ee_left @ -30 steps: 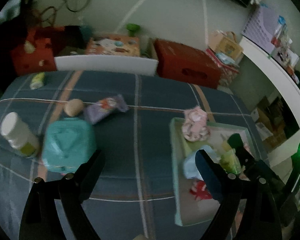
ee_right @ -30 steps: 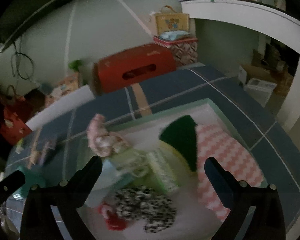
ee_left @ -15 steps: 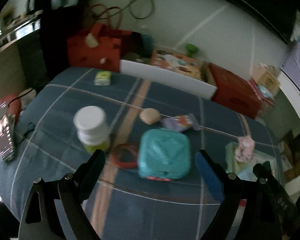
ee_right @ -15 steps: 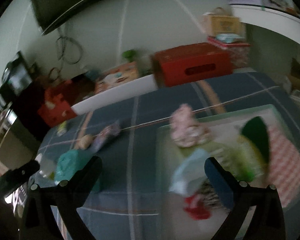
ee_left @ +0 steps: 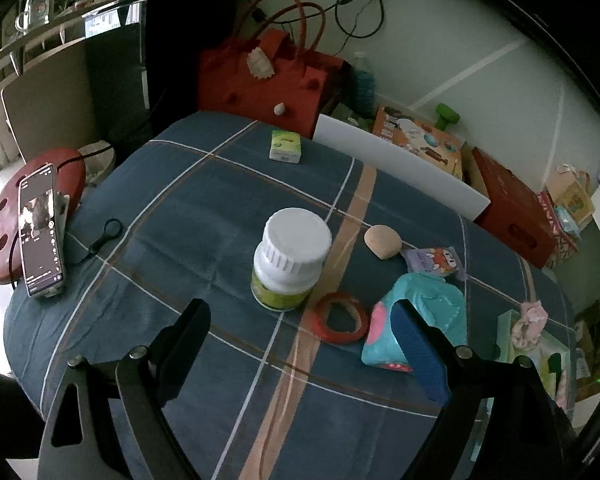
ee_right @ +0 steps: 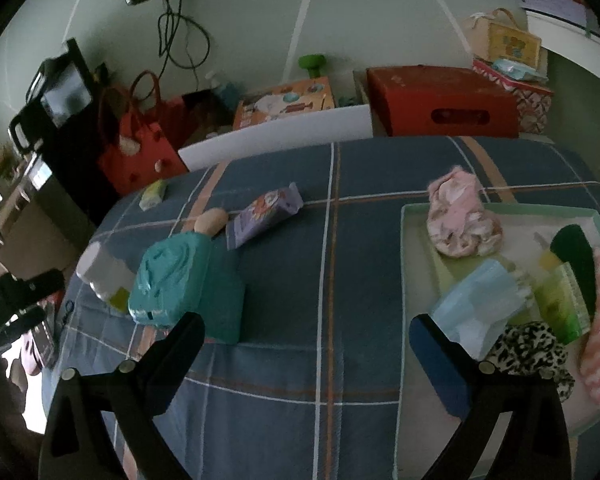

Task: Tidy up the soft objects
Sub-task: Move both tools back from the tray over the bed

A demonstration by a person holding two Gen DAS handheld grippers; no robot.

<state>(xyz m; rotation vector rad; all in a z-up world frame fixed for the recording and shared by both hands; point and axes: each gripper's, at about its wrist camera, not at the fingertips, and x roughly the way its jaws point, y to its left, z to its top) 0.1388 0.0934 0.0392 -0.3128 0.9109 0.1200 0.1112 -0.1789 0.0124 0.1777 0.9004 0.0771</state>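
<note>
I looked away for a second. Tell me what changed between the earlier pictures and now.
Both views swung left, away from the tray toward the teal pack and white-capped bottle. The left hand-held gripper and right hand-held gripper took hold of nothing and stayed open. The tray's soft items, the purple packet and the rest lie as before.

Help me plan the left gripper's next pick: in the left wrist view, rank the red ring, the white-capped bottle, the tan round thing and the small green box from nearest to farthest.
From the left gripper:
1. Red ring, just ahead, slightly right.
2. White-capped bottle, ahead, centre.
3. Tan round thing, farther, right.
4. Small green box, far edge of the tablecloth.
</note>
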